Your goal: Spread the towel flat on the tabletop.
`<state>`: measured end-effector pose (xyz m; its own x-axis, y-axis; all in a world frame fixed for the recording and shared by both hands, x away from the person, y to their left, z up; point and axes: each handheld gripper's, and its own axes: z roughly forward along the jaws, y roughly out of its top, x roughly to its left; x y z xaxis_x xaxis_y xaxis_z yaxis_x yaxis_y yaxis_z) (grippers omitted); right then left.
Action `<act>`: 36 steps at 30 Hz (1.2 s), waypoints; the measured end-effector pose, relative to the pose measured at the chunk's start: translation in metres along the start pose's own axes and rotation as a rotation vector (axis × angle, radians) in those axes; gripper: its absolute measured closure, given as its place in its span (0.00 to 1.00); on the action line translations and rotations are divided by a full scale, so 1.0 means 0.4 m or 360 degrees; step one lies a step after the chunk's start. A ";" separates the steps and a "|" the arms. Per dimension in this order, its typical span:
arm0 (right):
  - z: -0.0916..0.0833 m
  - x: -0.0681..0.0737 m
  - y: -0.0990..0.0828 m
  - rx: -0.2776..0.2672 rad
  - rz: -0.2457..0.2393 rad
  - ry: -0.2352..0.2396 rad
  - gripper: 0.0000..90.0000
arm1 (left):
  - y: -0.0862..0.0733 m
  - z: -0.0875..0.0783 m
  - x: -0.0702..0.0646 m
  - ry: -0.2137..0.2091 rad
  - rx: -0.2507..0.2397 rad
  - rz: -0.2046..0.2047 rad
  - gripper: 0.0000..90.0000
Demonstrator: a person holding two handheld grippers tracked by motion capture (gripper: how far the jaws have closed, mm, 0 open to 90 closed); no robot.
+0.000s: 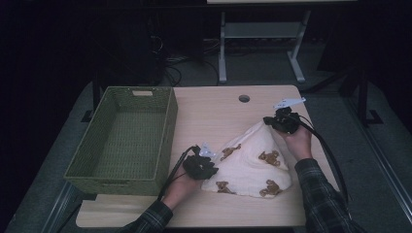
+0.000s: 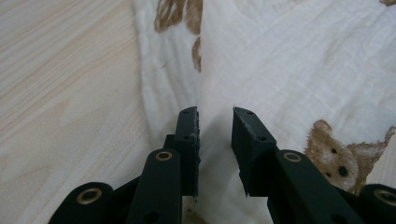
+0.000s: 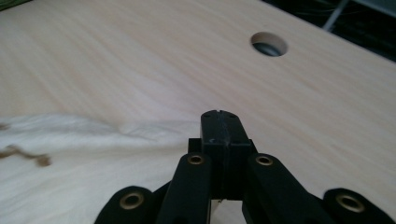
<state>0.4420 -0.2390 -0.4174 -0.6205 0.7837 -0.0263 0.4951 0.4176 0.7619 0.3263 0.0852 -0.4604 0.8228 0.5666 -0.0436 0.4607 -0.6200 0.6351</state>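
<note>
A cream cloth [image 1: 250, 167] printed with brown teddy bears lies on the wooden table [image 1: 214, 111], pulled up into a peak at its far corner. My right gripper [image 1: 268, 121] is shut on that peak; in the right gripper view the jaws [image 3: 219, 114] are pressed together with cloth [image 3: 70, 154] trailing off to their left. My left gripper [image 1: 206, 167] sits at the cloth's near left edge. It is open, and a raised fold of the cloth [image 2: 280, 60] stands in the gap between its jaws [image 2: 215, 112].
A green woven basket [image 1: 167, 131] stands on the table's left side, its inside bare. A round cable hole [image 1: 244, 98] is in the tabletop near the far edge. Another desk's legs [image 1: 222, 53] stand on the floor beyond.
</note>
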 end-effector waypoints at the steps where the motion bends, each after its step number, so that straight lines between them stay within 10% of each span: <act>1: 0.001 -0.003 0.002 -0.0012 0.0003 -0.0024 1.00 | 0.000 0.000 0.000 0.0000 -0.0001 -0.0002 0.79; 6: 0.025 -0.014 0.008 0.0039 0.0015 -0.0060 1.00 | 0.000 0.001 -0.002 -0.0009 -0.0010 -0.0019 0.78; 11: 0.027 -0.010 -0.007 0.0008 0.0069 0.0055 0.80 | 0.008 -0.002 0.004 -0.0063 -0.0029 -0.0083 0.69; 21: 0.029 0.085 -0.049 0.0140 -0.0021 0.0288 0.75 | 0.074 -0.020 0.040 0.0012 -0.0118 -0.0102 0.65; 31: 0.085 0.125 -0.081 0.0252 -0.0076 0.0320 0.76 | 0.144 0.013 0.091 0.0052 -0.0179 -0.0147 0.65; 36: 0.081 0.130 -0.086 0.0244 -0.0112 0.0282 0.99 | 0.173 0.041 0.111 0.0053 -0.0184 -0.0150 0.65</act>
<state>0.4124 -0.1976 -0.4660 -0.7470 0.6631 0.0484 0.5251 0.5438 0.6546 0.4000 0.0585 -0.4309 0.7653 0.6383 -0.0830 0.4925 -0.4978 0.7139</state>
